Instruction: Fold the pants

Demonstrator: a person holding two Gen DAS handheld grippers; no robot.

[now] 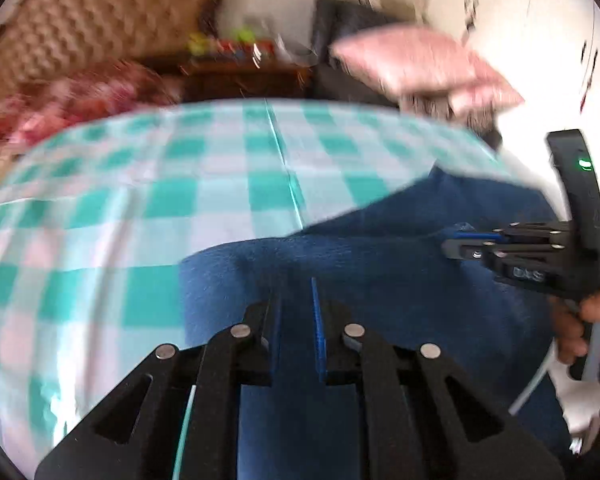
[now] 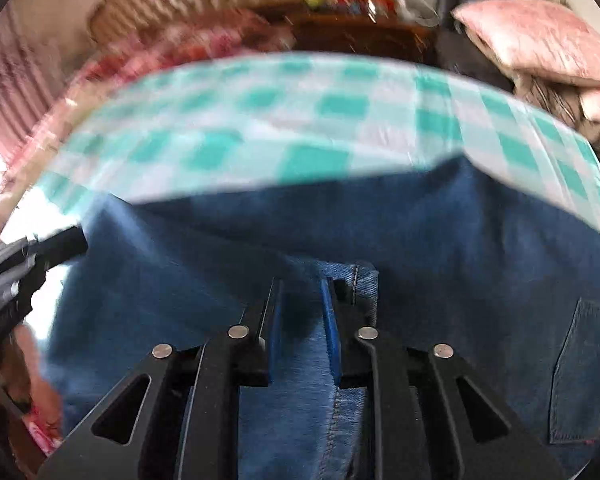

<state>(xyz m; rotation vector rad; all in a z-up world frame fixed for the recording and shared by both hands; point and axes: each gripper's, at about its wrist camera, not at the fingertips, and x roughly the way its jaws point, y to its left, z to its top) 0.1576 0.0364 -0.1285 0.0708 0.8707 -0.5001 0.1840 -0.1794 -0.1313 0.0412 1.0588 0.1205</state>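
Blue denim pants [image 1: 380,280] lie on a table covered with a teal and white checked cloth [image 1: 160,184]. In the left wrist view my left gripper [image 1: 296,300] has denim between its narrowly spaced blue pads. My right gripper [image 1: 460,240] shows at the right, shut on the pants' edge. In the right wrist view my right gripper [image 2: 302,300] holds a denim fold [image 2: 360,280] with a seam between its pads. A back pocket [image 2: 580,372] shows at lower right. My left gripper [image 2: 40,252] is at the left edge, blurred.
Behind the table stand a tufted tan headboard [image 1: 100,24], red floral bedding [image 1: 80,100], a dark wooden nightstand [image 1: 244,80] with small items, and pink pillows [image 1: 420,64] on a dark chair. A white wall is at the right.
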